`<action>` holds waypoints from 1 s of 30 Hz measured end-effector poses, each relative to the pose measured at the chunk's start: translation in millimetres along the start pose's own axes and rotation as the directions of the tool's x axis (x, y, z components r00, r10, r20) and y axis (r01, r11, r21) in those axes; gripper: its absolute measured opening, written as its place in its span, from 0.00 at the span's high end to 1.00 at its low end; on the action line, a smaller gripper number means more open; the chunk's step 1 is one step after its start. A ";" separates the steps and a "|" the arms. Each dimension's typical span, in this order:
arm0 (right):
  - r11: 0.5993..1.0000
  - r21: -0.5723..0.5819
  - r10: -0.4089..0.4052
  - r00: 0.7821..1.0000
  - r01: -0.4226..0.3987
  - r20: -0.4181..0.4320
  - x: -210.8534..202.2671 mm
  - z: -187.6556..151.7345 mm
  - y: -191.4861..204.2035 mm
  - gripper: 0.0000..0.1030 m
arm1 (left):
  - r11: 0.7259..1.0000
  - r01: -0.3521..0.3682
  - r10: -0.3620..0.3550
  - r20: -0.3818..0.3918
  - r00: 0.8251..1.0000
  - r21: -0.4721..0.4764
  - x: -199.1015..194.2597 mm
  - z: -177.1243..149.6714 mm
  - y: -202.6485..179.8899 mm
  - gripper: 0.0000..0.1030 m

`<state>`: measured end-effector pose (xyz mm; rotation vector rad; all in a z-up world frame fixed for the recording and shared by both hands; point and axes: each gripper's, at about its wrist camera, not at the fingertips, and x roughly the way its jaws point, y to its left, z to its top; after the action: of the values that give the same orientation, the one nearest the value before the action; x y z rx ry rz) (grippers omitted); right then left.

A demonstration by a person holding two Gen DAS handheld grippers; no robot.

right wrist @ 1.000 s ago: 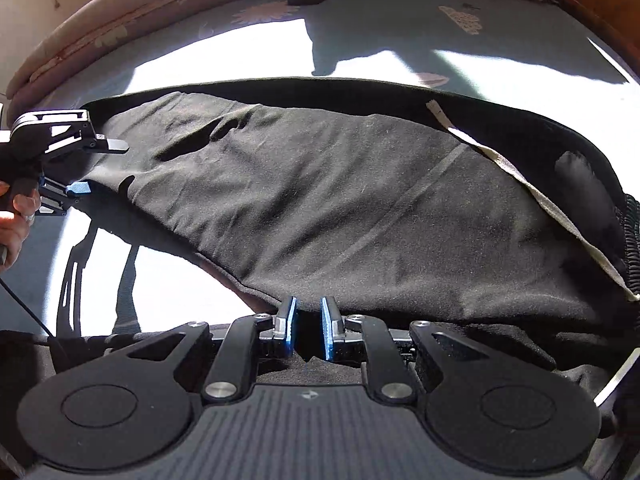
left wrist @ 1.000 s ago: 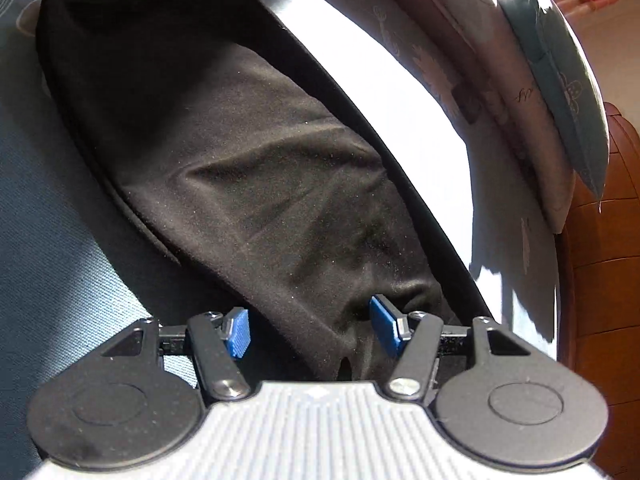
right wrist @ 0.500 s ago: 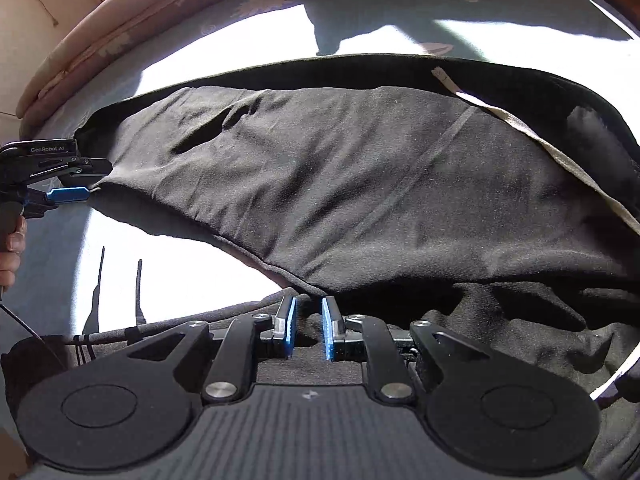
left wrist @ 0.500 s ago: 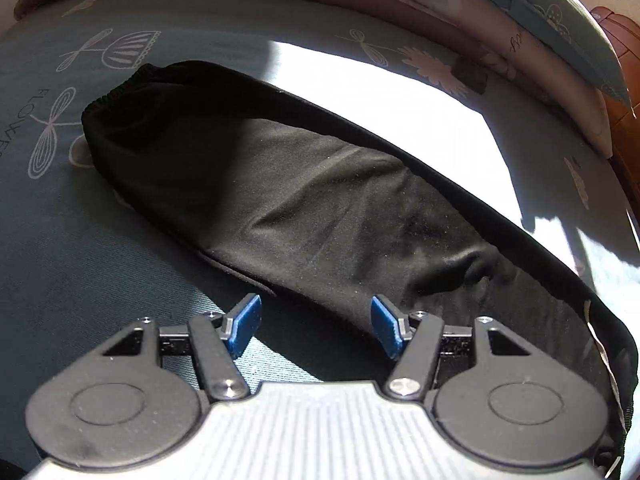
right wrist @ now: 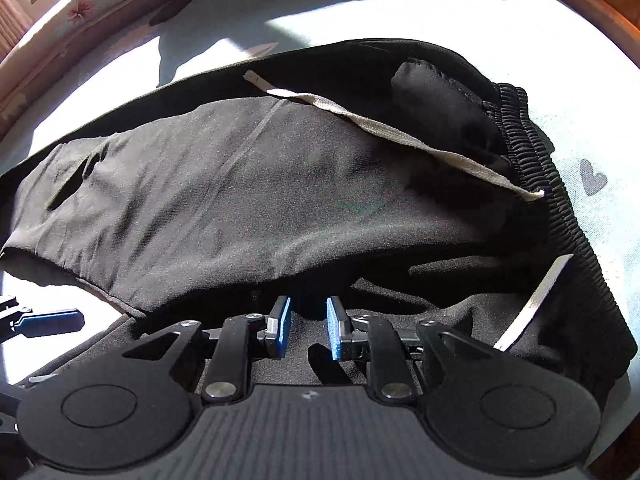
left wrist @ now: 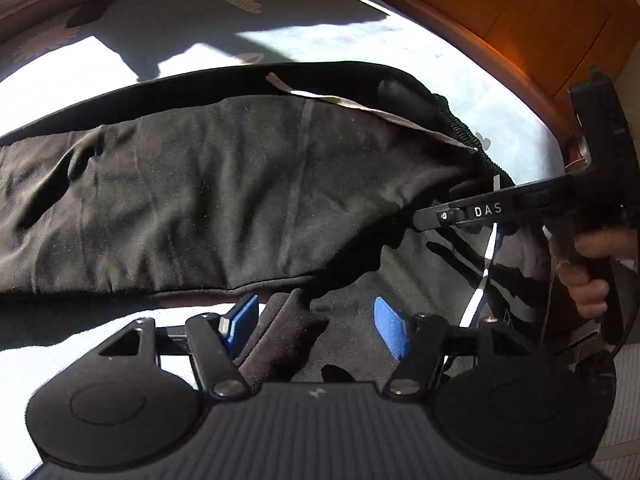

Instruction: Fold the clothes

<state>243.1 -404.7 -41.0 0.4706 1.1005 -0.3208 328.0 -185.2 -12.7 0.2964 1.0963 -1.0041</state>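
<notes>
Black trousers (left wrist: pixel 208 196) with a ribbed elastic waistband (right wrist: pixel 556 184) and pale drawstring (right wrist: pixel 384 128) lie on the bed, one leg folded over the other. My left gripper (left wrist: pixel 316 324) is open over the near edge, with a fold of black cloth between its blue pads, not clamped. My right gripper (right wrist: pixel 307 328) is partly open just above the cloth by the crotch, holding nothing. In the left wrist view the right gripper (left wrist: pixel 480 212) shows from the side at the waistband, with a hand on its handle. The left gripper's blue fingertip (right wrist: pixel 52 322) shows at the right wrist view's left edge.
The bed sheet (left wrist: pixel 320 28) is pale blue with printed motifs, in patches of sun and shadow. A wooden headboard (left wrist: pixel 520 20) runs along the far right. Pillows or folded bedding (right wrist: pixel 80 12) lie along the far left edge.
My left gripper has swung from the leg end of the trousers to the near edge by the crotch, beside the right gripper. My right gripper's fingers have opened a little and let go of the cloth.
</notes>
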 end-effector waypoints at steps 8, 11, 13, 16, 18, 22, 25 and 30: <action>1.000 -0.030 0.008 1.000 -0.009 -0.025 -13.1 -13.3 -2.9 0.78 | 0.996 -0.082 0.079 -0.067 0.995 -0.032 26.2 -7.0 12.3 0.37; 0.998 -0.052 0.035 0.999 -0.036 -0.021 -18.8 -15.9 -3.5 0.76 | 0.986 -0.152 0.147 -0.074 0.986 -0.065 14.6 -4.8 26.0 0.37; 0.995 -0.070 0.070 0.997 -0.072 -0.031 -19.4 -18.3 -0.2 0.76 | 0.986 -0.137 0.131 -0.072 0.989 -0.095 5.2 -3.0 29.2 0.37; 0.988 -0.090 0.117 0.988 -0.126 -0.100 -5.8 -24.3 12.1 0.75 | 0.995 -0.067 0.062 -0.066 0.996 -0.078 -2.2 -3.5 19.8 0.37; 0.988 -0.095 0.112 0.985 -0.125 -0.130 4.1 -28.0 17.1 0.75 | 0.999 0.002 -0.006 -0.082 0.997 -0.048 2.9 -6.7 7.2 0.35; 0.991 -0.065 0.110 0.990 -0.116 -0.090 -0.6 -23.1 8.8 0.75 | 1.000 -0.008 0.005 -0.159 0.987 -0.023 25.8 -20.1 -4.8 0.35; 0.996 -0.046 0.071 0.996 -0.073 -0.044 -6.8 -13.4 -8.5 0.71 | 0.999 -0.009 0.002 -0.145 0.989 -0.049 27.2 -25.7 -1.2 0.33; 0.996 -0.003 -0.093 0.995 0.093 -0.021 3.8 3.9 -47.3 0.72 | 0.999 -0.015 0.006 -0.166 0.986 -0.051 26.4 -22.2 0.7 0.33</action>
<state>225.4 -447.4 -52.6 0.4230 1.1454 -0.3967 317.6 -184.3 -45.7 0.3483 1.2688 -0.9528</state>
